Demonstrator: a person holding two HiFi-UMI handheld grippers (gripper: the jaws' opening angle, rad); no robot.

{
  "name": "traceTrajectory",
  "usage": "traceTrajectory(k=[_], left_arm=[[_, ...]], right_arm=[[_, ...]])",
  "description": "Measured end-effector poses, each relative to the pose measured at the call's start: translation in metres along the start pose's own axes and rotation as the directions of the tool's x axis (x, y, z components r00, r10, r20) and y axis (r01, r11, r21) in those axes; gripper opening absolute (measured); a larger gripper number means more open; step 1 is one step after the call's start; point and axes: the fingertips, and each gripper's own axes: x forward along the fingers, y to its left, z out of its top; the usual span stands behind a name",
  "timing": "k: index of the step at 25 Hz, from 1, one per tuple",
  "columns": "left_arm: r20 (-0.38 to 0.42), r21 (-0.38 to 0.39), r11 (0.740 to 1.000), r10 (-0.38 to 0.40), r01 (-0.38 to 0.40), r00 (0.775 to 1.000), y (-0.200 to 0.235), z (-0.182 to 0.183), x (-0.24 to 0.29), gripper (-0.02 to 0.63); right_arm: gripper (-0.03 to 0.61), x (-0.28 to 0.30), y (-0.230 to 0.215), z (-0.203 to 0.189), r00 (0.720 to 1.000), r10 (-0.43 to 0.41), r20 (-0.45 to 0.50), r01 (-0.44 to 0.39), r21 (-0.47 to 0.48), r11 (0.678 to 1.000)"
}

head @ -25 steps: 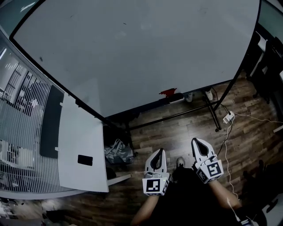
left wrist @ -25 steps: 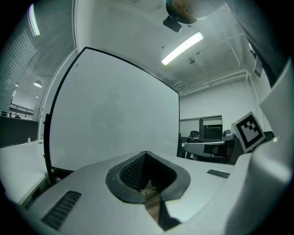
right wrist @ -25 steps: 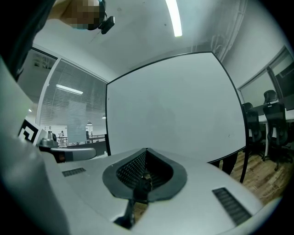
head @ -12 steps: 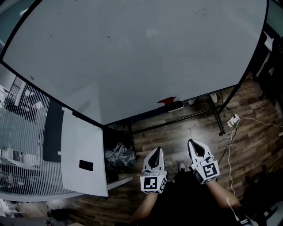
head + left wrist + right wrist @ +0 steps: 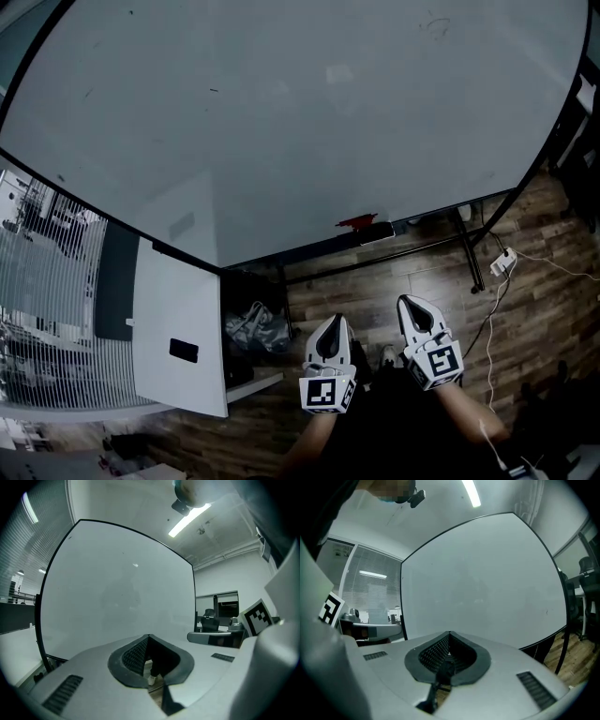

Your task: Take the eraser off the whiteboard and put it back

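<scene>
Left gripper (image 5: 335, 320): jaws pressing together, holding nothing | right gripper (image 5: 411, 300): jaws likewise pressing together, empty | both pointing toward whiteboard (image 5: 281, 112)

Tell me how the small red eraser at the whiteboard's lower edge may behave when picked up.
The red eraser looks small against the whiteboard, so it is probably light. It seems to sit on the board's face above the dark ledge, perhaps magnetic, so it may resist slightly. Its stiffness cannot be judged.
</scene>
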Motion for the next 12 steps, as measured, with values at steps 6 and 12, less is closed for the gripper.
traceTrajectory(k=[6,12], left_arm=[[0.002,-0.004,1.000,-0.009,0.009,1.000,0.009,-0.009,0.021,0.008],[0.006,-0.020,1.000,-0.014,0.014,1.000,0.022,-0.013,0.040,0.008]], right_arm=[[0.014,0.021,-0.010,-0.006,1.000,-0.010,0.017,0.010,0.006,1.000],[0.014,0.044,-0.019,-0.019,0.999,-0.027,-0.022,0.027,0.010,1.000]])
